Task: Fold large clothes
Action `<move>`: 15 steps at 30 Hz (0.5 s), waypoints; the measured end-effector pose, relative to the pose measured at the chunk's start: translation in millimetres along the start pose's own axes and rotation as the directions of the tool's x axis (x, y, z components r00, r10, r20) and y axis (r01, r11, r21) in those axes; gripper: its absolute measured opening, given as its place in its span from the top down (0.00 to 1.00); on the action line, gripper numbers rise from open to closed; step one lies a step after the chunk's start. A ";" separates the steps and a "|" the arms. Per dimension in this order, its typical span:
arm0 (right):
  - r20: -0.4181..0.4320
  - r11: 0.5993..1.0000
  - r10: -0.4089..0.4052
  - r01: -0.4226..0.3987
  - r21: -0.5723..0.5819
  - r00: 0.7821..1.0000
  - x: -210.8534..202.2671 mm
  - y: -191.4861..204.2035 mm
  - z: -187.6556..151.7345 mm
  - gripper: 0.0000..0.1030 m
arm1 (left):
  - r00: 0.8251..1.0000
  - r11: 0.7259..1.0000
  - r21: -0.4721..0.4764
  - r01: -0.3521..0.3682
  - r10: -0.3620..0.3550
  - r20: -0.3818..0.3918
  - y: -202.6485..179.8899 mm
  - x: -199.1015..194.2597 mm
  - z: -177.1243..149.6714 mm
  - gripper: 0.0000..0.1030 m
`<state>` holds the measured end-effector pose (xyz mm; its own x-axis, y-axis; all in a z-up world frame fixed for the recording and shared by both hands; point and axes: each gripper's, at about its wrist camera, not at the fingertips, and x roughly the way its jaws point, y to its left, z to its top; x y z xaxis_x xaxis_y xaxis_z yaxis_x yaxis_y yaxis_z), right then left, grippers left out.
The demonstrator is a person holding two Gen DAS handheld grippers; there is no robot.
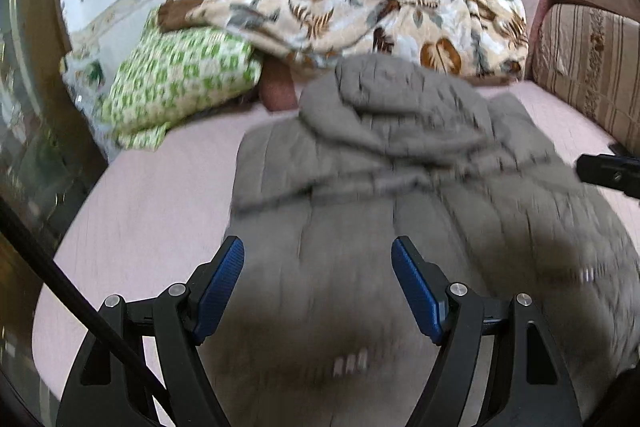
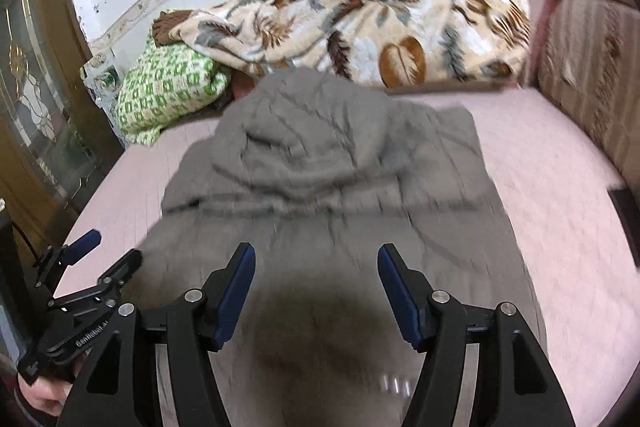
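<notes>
1. A grey quilted hooded jacket [image 2: 332, 187] lies spread on a pale pink sofa seat [image 2: 560, 187], roughly in the middle of the seat, its hood [image 2: 316, 131] pointing toward the back edge.
2. The jacket's lower part runs to the front edge of the seat, beneath both claws; the cloth there is blurred.
3. The left gripper [image 1: 318, 255], black with blue ribbed pads, hangs over the lower part of the jacket. Its jaws are spread wide and released, with nothing between them.
4. The right gripper [image 2: 316, 259], of the same make, hangs over the jacket's lower middle. Its jaws too are spread and released, gripping nothing.
5. In the right wrist view the left gripper appears near the seat's front left corner, a hand [image 2: 40, 399] on its handle.
6. Along the back edge of the seat lies a crumpled cream fleece blanket with brown and grey leaf print [image 2: 380, 31].
7. At the back left corner sits a green-and-white patterned pillow [image 1: 176, 75], partly under the blanket.
8. A striped beige cushion [image 1: 588, 67] stands along the seat's right edge.
9. A wooden door with patterned glass [image 2: 32, 95] stands left of the sofa.
</notes>
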<state>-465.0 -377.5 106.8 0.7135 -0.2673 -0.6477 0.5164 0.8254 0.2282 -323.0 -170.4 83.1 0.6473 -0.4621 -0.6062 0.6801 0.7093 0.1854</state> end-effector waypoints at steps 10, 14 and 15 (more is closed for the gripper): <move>-0.084 0.998 -0.056 0.059 0.033 0.995 -41.0 -30.6 -98.5 0.34 | 0.993 0.990 -0.141 0.003 -0.019 -0.116 34.7 -36.0 -95.7 0.27; -0.145 0.997 -0.074 0.077 0.016 0.987 -35.0 -29.3 -129.6 0.34 | 0.985 0.991 -0.134 0.002 -0.025 -0.173 33.6 -32.5 -120.5 0.27; -0.166 0.996 -0.086 0.089 0.011 0.982 -30.4 -29.3 -135.4 0.34 | 0.980 0.992 -0.127 0.011 -0.036 -0.196 32.3 -27.8 -125.5 0.27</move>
<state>-565.9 -326.2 21.3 0.5781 -0.2508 -0.7765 0.5828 0.7930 0.1777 -362.2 -67.8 8.9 0.5424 -0.3735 -0.7526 0.6377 0.7662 0.0793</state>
